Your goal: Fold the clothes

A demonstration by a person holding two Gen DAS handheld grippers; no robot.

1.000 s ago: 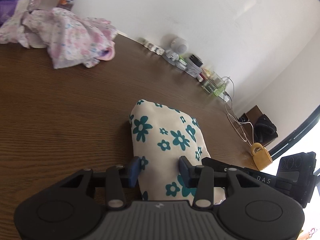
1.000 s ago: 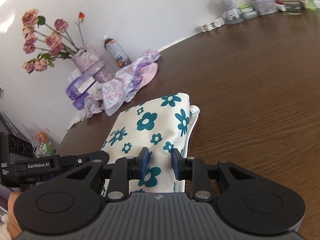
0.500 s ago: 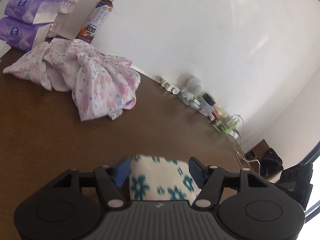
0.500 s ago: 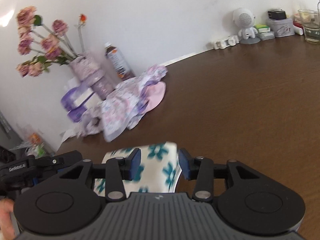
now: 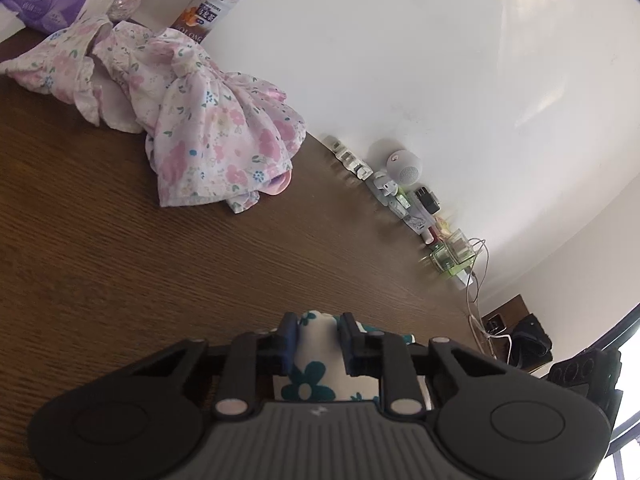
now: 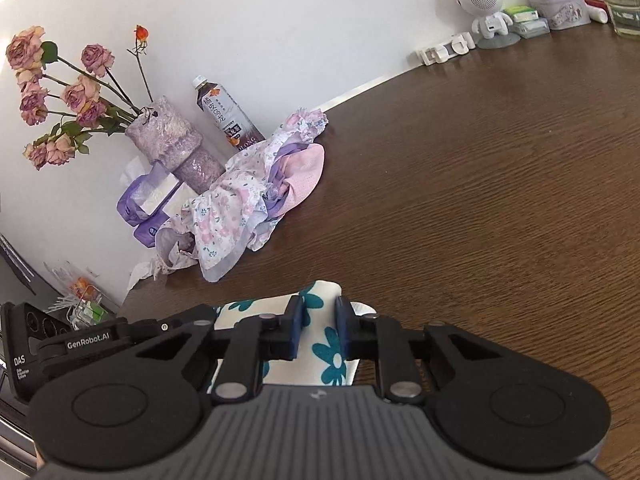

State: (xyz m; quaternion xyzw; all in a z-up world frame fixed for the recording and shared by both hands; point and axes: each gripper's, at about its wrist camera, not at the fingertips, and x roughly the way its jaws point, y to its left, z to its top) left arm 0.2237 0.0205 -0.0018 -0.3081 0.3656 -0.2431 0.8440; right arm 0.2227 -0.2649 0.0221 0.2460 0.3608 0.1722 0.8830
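A dark wooden table (image 6: 500, 184) meets a white wall. At far left stand a vase of dried roses (image 6: 168, 140), a tea bottle (image 6: 224, 114) and purple tissue packs (image 6: 138, 200). Far right: a white robot-shaped speaker (image 6: 486, 4), small boxes, a glass (image 6: 618, 4).

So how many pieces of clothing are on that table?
2 that I can make out: a folded teal-flowered garment between the fingers of both grippers, and a crumpled pink floral pile by the wall near the vase. The pile may hold more than one piece.
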